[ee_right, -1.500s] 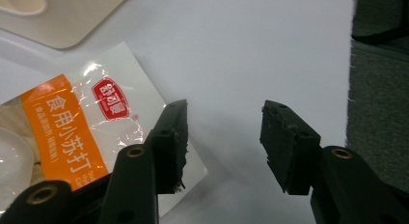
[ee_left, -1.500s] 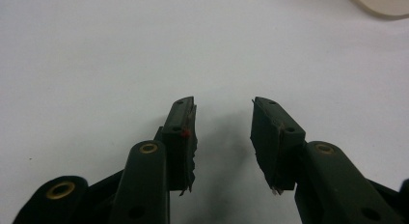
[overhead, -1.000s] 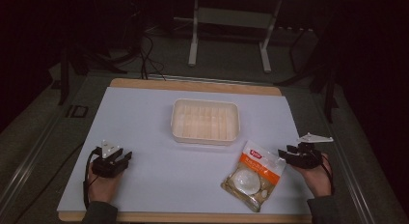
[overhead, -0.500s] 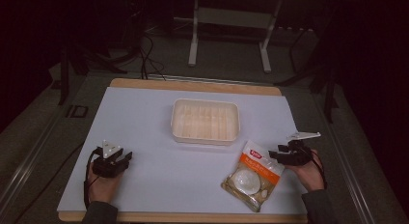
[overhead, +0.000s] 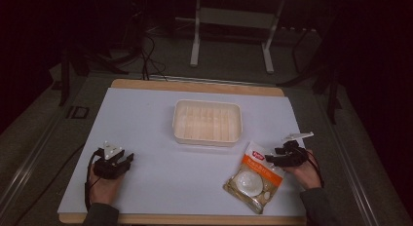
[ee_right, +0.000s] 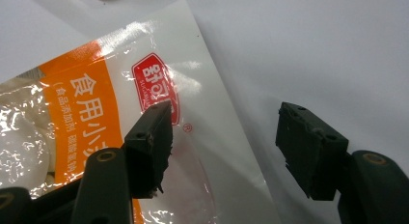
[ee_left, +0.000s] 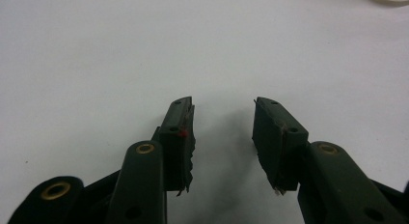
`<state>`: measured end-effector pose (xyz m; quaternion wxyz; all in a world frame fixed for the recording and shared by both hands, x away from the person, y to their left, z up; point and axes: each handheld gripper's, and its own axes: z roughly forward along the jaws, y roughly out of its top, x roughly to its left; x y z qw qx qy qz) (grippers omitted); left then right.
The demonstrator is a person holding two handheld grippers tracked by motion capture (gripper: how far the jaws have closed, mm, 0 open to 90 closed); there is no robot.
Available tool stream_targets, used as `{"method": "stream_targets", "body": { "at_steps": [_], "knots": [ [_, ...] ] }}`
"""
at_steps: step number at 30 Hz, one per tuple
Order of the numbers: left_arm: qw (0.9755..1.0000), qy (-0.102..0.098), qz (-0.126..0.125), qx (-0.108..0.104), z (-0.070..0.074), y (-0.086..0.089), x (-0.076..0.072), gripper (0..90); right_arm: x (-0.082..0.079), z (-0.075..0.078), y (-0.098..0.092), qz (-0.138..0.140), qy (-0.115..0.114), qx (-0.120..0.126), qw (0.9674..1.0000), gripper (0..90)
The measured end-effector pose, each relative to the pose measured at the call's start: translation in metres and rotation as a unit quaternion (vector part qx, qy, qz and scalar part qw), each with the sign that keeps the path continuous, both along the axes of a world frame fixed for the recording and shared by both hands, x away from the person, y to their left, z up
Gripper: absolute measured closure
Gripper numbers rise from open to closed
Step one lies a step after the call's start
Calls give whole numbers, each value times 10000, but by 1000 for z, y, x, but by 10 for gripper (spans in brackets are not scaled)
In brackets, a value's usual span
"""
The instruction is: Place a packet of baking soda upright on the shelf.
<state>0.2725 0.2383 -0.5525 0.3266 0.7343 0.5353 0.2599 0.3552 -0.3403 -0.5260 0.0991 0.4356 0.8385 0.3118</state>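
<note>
We see the right gripper (overhead: 273, 159) at the edge of the bag (overhead: 254, 176), jaws wide apart, one over the bag. The left gripper (overhead: 124, 161) rests on the counter (overhead: 146, 114), jaws apart, holding nothing. A tub (overhead: 207, 122) sits in the middle.

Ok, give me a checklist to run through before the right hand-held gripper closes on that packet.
1. Right hand-held gripper open: ok, wide gap between its jaws.
2. Packet edge between the jaws: ok; in the right gripper view one jaw sits over the clear film, the other over bare table.
3. Jaws low enough to pinch the film: cannot tell.
4. Packet lying flat on the white mat: ok.
5. Tray free of the packet: ok, they lie apart.
6. Left hand-held gripper out of the way: ok, open over bare mat at the far side.
</note>
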Motion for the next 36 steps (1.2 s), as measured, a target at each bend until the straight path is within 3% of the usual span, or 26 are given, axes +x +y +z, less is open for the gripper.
{"method": "stream_targets", "body": {
  "at_steps": [11, 20, 32, 36],
  "knots": [
    [10000, 12, 0, 28, 0, -1, 0, 582, -1, -3, -1, 128, 206, 230, 9994, 442],
    [10000, 12, 2, 43, 0, -1, 0, 579, -4, 8, -4, 214, 185, 493, 9984, 483],
    [10000, 8, 12, 66, 0, -1, 0, 574, -14, 16, 0, 470, 435, 762, 9950, 518],
    [10000, 11, 3, 89, 0, -2, 0, 574, -16, 14, 6, 546, 573, 550, 9953, 513]
  ]
}}
